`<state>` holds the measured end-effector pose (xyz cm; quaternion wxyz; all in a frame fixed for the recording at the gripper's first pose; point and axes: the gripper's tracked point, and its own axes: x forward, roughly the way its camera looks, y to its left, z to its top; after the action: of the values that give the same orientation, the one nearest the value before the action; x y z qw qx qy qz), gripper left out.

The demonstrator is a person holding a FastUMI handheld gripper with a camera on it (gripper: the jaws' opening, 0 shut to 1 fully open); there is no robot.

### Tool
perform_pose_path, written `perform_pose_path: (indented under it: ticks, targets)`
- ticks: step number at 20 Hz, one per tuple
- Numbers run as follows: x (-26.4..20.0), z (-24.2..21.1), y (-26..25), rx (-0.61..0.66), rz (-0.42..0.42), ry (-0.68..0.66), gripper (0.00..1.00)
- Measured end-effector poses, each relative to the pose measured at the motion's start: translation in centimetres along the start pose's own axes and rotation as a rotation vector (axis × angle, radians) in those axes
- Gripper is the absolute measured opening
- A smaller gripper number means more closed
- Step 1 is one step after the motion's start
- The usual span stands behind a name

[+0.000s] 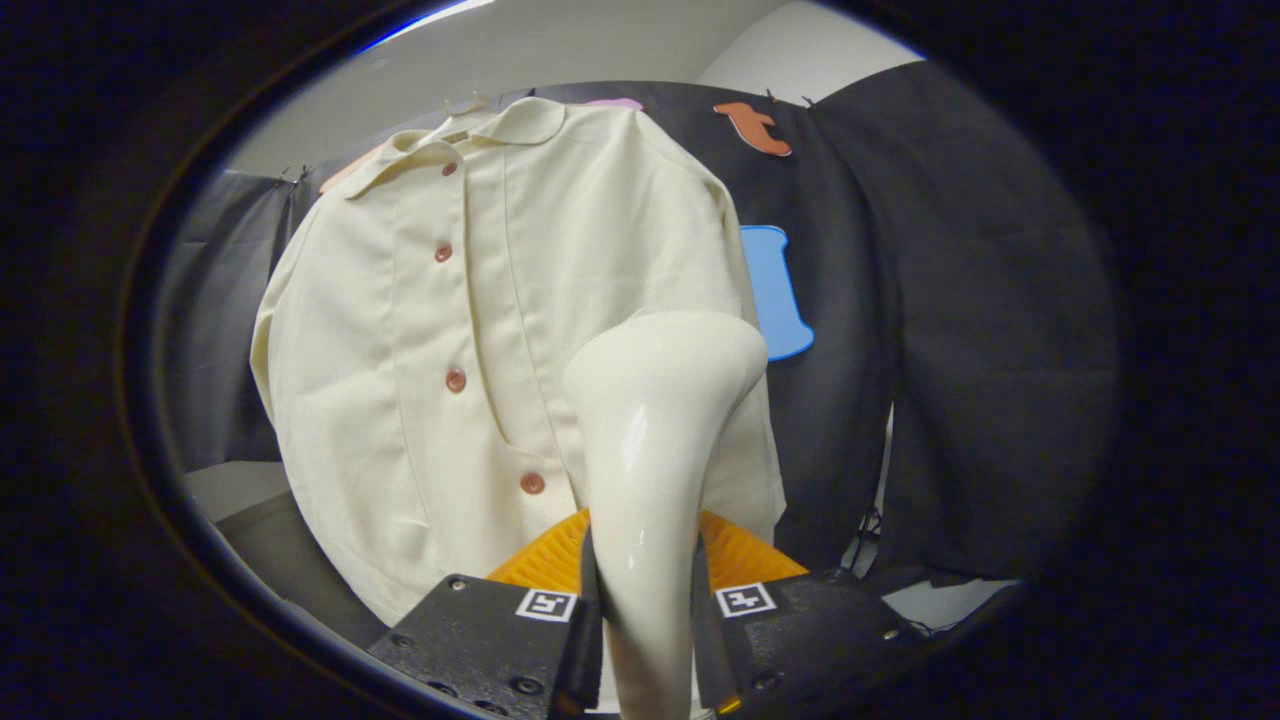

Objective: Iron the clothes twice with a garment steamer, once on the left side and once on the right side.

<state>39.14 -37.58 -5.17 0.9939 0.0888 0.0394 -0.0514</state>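
Observation:
A cream button-up shirt (pixel 420 330) with reddish buttons hangs just ahead of me against the booth's black cloth wall. My gripper (pixel 645 620) is shut on the handle of a glossy cream garment steamer (pixel 655 420), both fingers pressing its sides. The steamer rises between the fingers, and its wide head lies over the shirt's right half, a little above the hem. Whether the head touches the fabric cannot be told.
An orange ribbed object (pixel 545 560) sits low behind the steamer handle, under the shirt's hem. Black cloth (pixel 950 330) hangs to the right of the shirt. A pale floor or ledge (pixel 230 485) shows lower left of the shirt.

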Motion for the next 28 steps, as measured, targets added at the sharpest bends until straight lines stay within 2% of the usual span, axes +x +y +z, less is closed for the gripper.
perform_pose_path:
  ticks: [21, 24, 28]
  targets:
    - [-4.2, -18.8, -6.1, 0.038, -0.048, 0.226, 0.37]
    - [-4.4, -20.4, -6.4, 0.074, -0.089, 0.226, 0.37]
    - [-6.3, -20.7, -5.6, 0.035, -0.116, 0.247, 0.37]
